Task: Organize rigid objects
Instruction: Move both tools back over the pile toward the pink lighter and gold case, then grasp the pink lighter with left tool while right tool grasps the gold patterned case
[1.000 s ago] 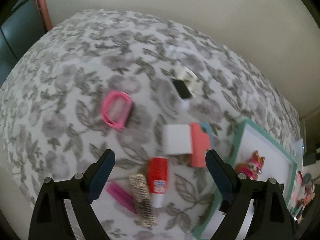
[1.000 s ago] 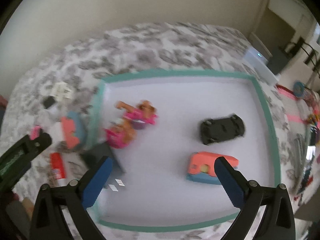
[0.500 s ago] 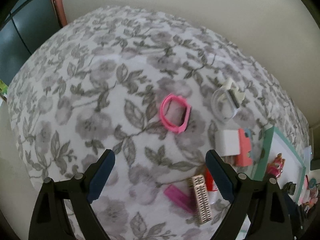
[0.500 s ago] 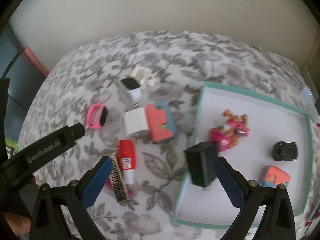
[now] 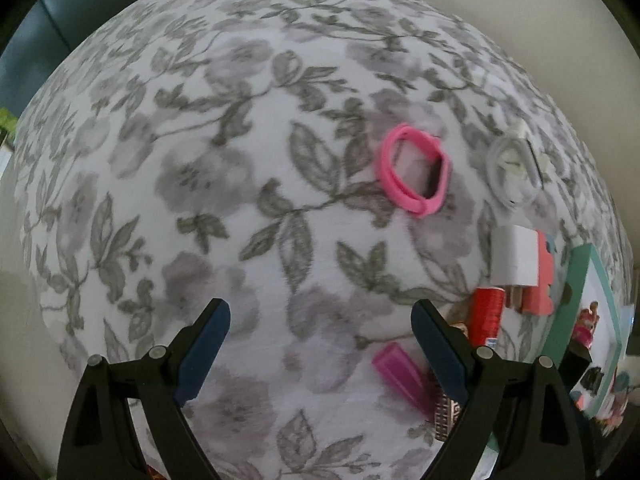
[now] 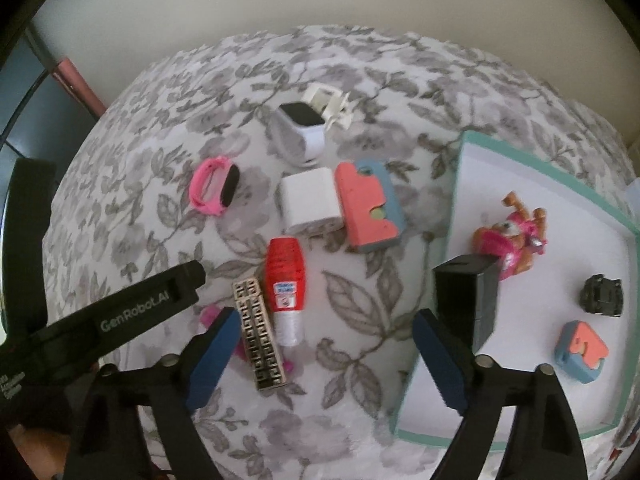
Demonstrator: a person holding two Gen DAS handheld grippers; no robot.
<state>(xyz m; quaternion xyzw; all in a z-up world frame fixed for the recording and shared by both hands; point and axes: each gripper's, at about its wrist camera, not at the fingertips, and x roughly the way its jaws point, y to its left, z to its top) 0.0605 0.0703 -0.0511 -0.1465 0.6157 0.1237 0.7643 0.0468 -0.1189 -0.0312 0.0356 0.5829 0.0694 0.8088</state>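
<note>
The right gripper is held with its blue-padded jaws apart; they have just been closing a little, and only grey floral cloth is seen between them. The left gripper is likewise held wide with nothing gripped, bare cloth lying between its pads.

Places are given from the shallow teal-rimmed white tray, which lies on the cloth. Just outside its left edge, nearest the right gripper's left pad, a gold patterned bar is laid beside a red-and-white squeeze bottle, with a magenta stick partly hidden under the bar. Beyond these a white cube is seen touching a coral-and-blue foam block. Farther left a pink wristband is found, and beyond the cube a white smartwatch with a cream clip behind it.

Inside the tray a black box is stood upright at the left rim. A pink-and-orange toy figure, a small black toy car and a second coral-and-blue foam block are contained farther in.
</note>
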